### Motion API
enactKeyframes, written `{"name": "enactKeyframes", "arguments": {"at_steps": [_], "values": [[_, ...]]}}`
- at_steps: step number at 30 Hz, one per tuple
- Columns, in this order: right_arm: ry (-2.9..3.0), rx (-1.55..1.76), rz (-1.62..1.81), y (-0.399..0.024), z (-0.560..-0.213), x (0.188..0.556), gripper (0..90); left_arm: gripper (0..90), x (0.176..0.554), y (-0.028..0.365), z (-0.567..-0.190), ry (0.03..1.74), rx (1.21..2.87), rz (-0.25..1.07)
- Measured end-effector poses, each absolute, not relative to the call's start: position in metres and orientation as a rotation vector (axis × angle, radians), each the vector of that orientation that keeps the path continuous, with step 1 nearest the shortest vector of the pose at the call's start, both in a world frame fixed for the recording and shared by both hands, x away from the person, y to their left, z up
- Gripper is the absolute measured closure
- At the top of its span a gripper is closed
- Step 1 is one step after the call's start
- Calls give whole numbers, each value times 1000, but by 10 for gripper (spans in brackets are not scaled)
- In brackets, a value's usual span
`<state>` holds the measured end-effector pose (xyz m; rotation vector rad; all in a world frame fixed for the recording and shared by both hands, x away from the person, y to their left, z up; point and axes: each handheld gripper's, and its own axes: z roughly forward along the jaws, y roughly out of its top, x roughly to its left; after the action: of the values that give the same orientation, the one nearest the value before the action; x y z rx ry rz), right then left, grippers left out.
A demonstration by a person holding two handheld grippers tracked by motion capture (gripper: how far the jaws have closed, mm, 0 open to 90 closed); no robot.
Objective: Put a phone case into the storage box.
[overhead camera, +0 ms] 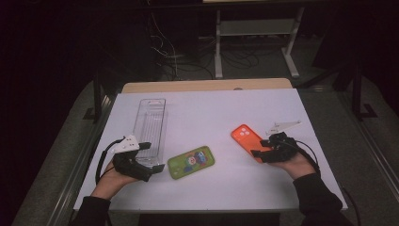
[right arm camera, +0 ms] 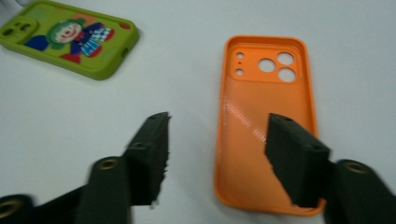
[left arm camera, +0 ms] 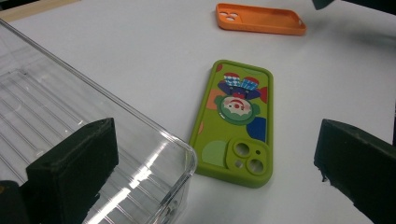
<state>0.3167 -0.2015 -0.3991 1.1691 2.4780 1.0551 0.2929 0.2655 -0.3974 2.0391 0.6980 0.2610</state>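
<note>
At the white table (overhead camera: 207, 188), I have my right gripper (right arm camera: 217, 154) poised over the near end of the orange phone case (right arm camera: 266, 116), its jaws spread wide and holding nothing, one jaw out over bare table and the other above the case's hollow inside. The case lies face up with its camera holes at the far end, toward the right side of the table, well apart from the green phone case (overhead camera: 191, 162) printed with a clown, which rests flat near the middle. My left gripper (left arm camera: 212, 177) is also wide open and empty, one jaw just over the near corner of the clear plastic bin (left arm camera: 93, 140), the other over open table past the green case. I judge the step in hand to be the reach for the orange case; the pickup is not yet made. The next move calls for lowering the right jaws so that they straddle one long wall of the case and then closing on that thin rim. There is open surface between the two cases, but the orange one sits fairly near the table's right edge, so I would lift inward, toward the bin at the left.
</note>
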Motion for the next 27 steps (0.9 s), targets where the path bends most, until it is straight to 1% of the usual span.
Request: {"name": "enactKeyframes", "arguments": {"at_steps": [1, 4, 5, 6, 7, 9, 10, 15, 27], "values": [[2463, 1165, 1072, -201, -400, 313, 300, 0, 293, 266, -397, 698, 2045, 263], [2429, 1147, 1106, -198, -404, 304, 200, 0, 293, 265, -397, 692, 2035, 266], [2427, 1136, 1115, -195, -409, 299, 121, 0, 293, 265, -397, 689, 2037, 268], [2427, 1136, 1115, -195, -409, 299, 121, 0, 293, 265, -397, 689, 2037, 268], [2432, 1132, 1123, -194, -412, 297, 102, 0, 293, 265, -398, 688, 2035, 268], [2427, 1157, 1139, -193, -416, 294, 11, 0, 292, 265, -398, 688, 2040, 267], [2443, 1155, 1147, -192, -420, 293, 0, 0, 292, 265, -398, 689, 2038, 266], [2441, 1129, 1143, -184, -427, 285, 0, 0, 291, 264, -398, 689, 2039, 260], [2465, 1116, 1109, -177, -425, 285, 0, 0, 293, 267, -397, 688, 2042, 265]]}}
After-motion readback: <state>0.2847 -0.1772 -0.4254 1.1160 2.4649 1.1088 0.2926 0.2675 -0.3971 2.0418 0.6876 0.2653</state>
